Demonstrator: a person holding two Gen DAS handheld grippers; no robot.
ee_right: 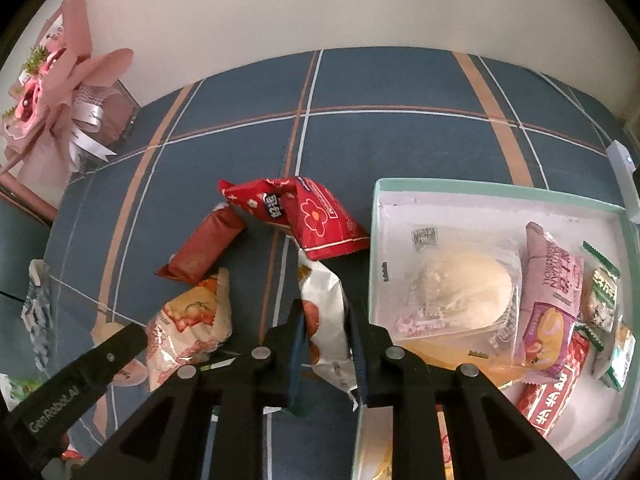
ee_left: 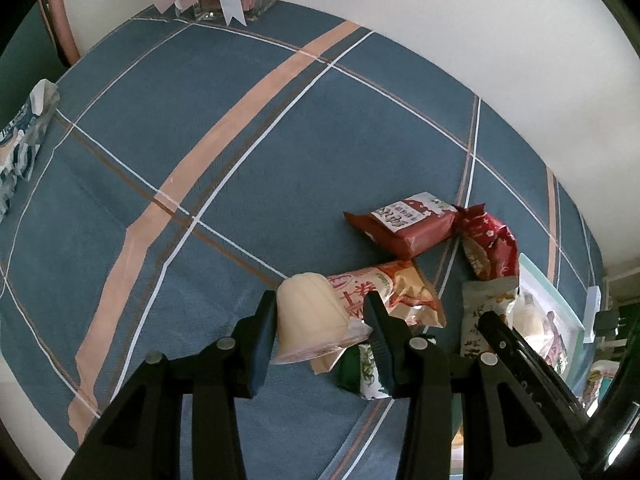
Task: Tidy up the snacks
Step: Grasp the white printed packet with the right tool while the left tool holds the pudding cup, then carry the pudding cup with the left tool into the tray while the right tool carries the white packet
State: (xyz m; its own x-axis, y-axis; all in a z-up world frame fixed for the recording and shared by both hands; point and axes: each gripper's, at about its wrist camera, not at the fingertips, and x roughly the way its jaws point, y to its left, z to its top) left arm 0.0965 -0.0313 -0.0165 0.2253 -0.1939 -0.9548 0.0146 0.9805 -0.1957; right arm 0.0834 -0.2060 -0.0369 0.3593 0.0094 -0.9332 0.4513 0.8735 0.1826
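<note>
Now, left gripper (ee_left: 320, 320): fingers closed around the pale jelly cup (ee_left: 310, 318), lifted beside the snack pile.
Right gripper (ee_right: 327, 344): narrowed on the white snack pouch (ee_right: 326, 320), just left of the tray (ee_right: 374, 240).
Risk: the smooth, tapered cup may slip; the crinkly pouch may slide free.
Tray edge: its raised rim could snag the pouch.
Room: open tablecloth (ee_left: 200, 140) to the left; the tray's far corner looks free.

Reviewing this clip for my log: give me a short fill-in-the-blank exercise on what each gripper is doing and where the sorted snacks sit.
1. The left gripper straddles a pale ____ cup.
2. The right gripper straddles a ____ snack packet.
3. The purple packet lies inside the ____.
4. The tablecloth is mainly ____.

Missing words: jelly; white; tray; blue
</note>
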